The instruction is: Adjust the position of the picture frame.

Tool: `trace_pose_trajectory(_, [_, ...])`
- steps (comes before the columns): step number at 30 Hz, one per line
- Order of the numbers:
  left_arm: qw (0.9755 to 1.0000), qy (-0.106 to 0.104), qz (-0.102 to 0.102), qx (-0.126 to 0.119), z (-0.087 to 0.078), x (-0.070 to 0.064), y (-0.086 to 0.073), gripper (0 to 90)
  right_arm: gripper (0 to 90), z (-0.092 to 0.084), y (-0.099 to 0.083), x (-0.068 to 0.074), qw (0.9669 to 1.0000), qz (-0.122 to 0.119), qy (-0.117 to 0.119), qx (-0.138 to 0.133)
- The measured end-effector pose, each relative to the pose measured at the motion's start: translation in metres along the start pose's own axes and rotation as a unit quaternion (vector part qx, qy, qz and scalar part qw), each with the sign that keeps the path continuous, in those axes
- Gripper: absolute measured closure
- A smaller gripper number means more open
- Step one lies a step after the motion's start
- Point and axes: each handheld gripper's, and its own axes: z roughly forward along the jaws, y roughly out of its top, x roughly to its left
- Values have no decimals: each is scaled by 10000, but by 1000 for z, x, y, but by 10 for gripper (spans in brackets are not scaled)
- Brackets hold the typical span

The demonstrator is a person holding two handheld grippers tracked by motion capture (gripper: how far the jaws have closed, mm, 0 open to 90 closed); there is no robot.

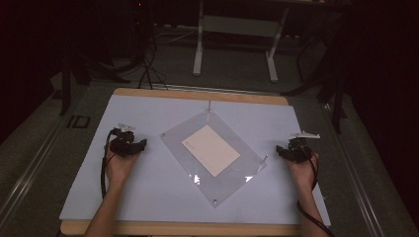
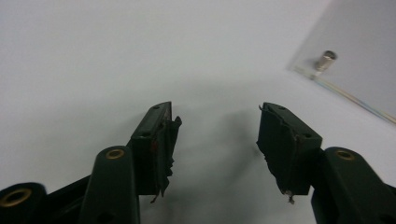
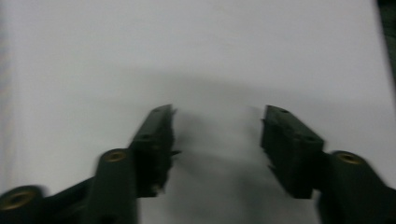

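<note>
Acrylic frame (image 1: 217, 175) is the thing nearest both tools: a clear plate lying flat and turned like a diamond in the middle of the white table sheet (image 1: 148, 197), with a cream card (image 1: 211, 150) under or inside it and small metal standoffs at its corners, one of them (image 2: 325, 59) seen close in the left gripper view. What looks like two loose screws or pins lie near it, one at the far corner (image 1: 209, 105) and one by the right edge (image 1: 263, 160).

The left gripper (image 1: 129, 146) rests on the sheet just left of the frame, jaws spread and empty; the right gripper (image 1: 295, 152) sits near the right corner, jaws likewise apart with nothing between them (its view is blurred, but the gap is plain). Neither touches the frame.

The risks, as I judge them, come from the plate being thin, slick and flat on the table. A jaw trying to get under an edge may only push it, sliding the whole frame and shifting the card. The worn, ragged pads (image 2: 170, 144) give poor grip on smooth plastic, so a lifted corner could slip out. A careless sweep of the right hand could also knock the loose pin off toward the table edge.
</note>
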Motion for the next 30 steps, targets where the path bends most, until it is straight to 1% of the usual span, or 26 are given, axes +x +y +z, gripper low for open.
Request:
trace_pose_trajectory(1, [10000,-37,52,10,-1,-1,0,461,503,-1,0,2,9999,-89,44,-21])
trace_pose_trajectory(3, [9998,-24,179,20,-2,-4,1,462,514,-4,1,6,9996,-247,143,-90])
trace_pose_trajectory(4, [9996,-49,266,-4,-4,-5,1,464,514,-5,1,7,9994,-288,161,-119])
trace_pose_trajectory(5, [9996,-49,266,-4,-4,-5,1,464,514,-5,1,7,9994,-288,161,-119])
trace_pose_trajectory(6, [9995,-62,296,-44,-5,-7,1,464,512,-6,3,9,9989,-365,232,-154])
trace_pose_trajectory(8, [9995,-66,293,-54,-6,-8,3,452,503,-10,5,13,9981,-469,344,-203])
trace_pose_trajectory(11, [9994,-89,339,-59,-8,-10,4,455,504,-13,6,17,9973,-538,427,-262])
trace_pose_trajectory(13, [9991,-84,422,-39,-9,-12,5,457,504,-16,7,18,9967,-506,551,-326])
trace_pose_trajectory(16, [9988,-133,461,-41,-9,-14,7,457,509,-23,9,21,9957,-523,650,-401])
trace_pose_trajectory(17, [9988,-138,465,-39,-9,-15,7,457,510,-26,10,23,9950,-542,730,-414])
trace_pose_trajectory(20, [9985,-209,495,-54,-9,-18,10,457,514,-32,13,27,9934,-609,828,-500])
trace_pose_trajectory(23, [9981,-342,503,-88,-10,-20,14,457,513,-39,16,32,9914,-686,976,-543])
trace_pose_trajectory(26, [9976,-411,553,-102,-10,-24,19,457,517,-44,18,38,9887,-784,1144,-566])
trace_pose_trajectory(28, [9972,-458,586,-109,-10,-26,24,457,522,-49,21,42,9863,-860,1263,-615])
trace_pose_trajectory(30, [9968,-499,598,-159,-9,-28,27,457,522,-53,23,47,9843,-917,1358,-650])
